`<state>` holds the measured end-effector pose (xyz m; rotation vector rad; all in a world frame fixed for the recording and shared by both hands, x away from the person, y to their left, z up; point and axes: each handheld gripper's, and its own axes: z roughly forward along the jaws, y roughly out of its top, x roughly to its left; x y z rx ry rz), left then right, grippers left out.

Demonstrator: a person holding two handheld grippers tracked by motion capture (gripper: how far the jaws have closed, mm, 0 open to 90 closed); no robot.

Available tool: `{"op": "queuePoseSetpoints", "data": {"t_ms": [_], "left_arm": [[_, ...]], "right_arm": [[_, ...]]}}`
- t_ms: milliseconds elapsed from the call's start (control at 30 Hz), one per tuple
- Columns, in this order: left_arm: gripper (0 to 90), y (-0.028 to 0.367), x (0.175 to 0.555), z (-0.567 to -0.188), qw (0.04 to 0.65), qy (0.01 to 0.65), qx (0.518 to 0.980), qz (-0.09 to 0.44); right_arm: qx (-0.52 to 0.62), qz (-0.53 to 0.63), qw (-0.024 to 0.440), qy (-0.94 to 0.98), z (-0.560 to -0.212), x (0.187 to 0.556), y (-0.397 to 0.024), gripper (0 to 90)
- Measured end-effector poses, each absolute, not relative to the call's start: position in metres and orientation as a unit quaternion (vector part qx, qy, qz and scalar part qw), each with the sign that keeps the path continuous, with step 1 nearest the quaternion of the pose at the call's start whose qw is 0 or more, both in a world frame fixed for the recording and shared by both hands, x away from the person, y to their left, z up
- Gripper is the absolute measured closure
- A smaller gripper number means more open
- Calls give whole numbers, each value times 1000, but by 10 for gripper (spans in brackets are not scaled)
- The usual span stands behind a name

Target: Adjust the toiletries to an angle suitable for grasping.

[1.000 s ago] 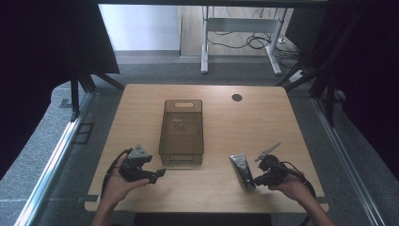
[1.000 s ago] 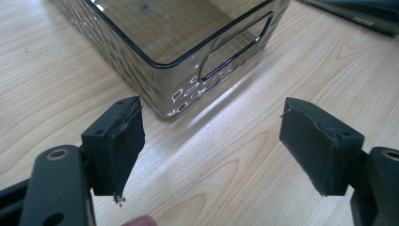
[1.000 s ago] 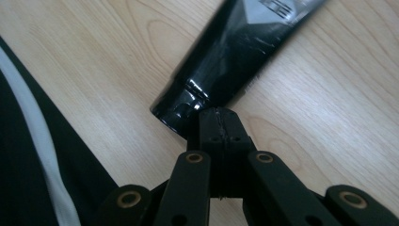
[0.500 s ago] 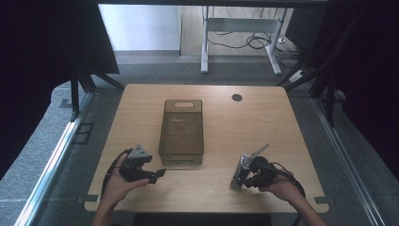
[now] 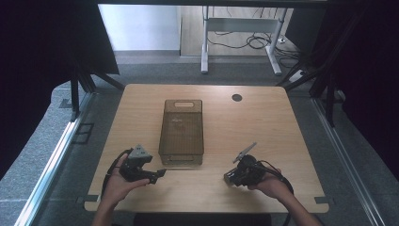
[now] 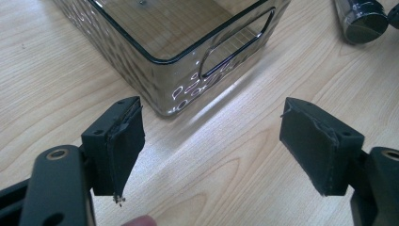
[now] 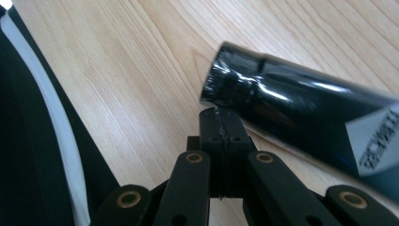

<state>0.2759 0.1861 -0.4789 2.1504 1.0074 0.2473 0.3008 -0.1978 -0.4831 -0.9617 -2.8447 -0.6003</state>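
We judge little is done yet: the smoky clear bin (image 5: 181, 132) stands empty mid-desk (image 5: 136, 106), while the black tube (image 7: 301, 122) lies on the wood near the front right, apart from the bin and just beside our right tongs (image 7: 221, 125), which are clenched on nothing. Our left tongs (image 6: 211, 146) are spread wide before the bin's near end. Around the pale wooden desk lie grey flooring, dark curtains and trailing cables (image 5: 244, 42).
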Motion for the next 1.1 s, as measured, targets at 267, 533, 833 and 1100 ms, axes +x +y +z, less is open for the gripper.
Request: {"op": "queuePoseSetpoints", "data": {"t_ms": [267, 533, 833, 1100], "left_arm": [[226, 185, 276, -480, 367, 391, 839, 95], [226, 186, 277, -480, 366, 392, 839, 94], [226, 185, 276, -480, 365, 389, 840, 95], [226, 186, 277, -481, 364, 391, 840, 95]], "right_arm": [[-317, -211, 28, -924, -481, 306, -188, 895], [-335, -218, 18, -916, -482, 315, -188, 895], [-317, -208, 11, -925, -488, 310, -174, 894], [-334, -211, -8, -918, -491, 321, -176, 894]]}}
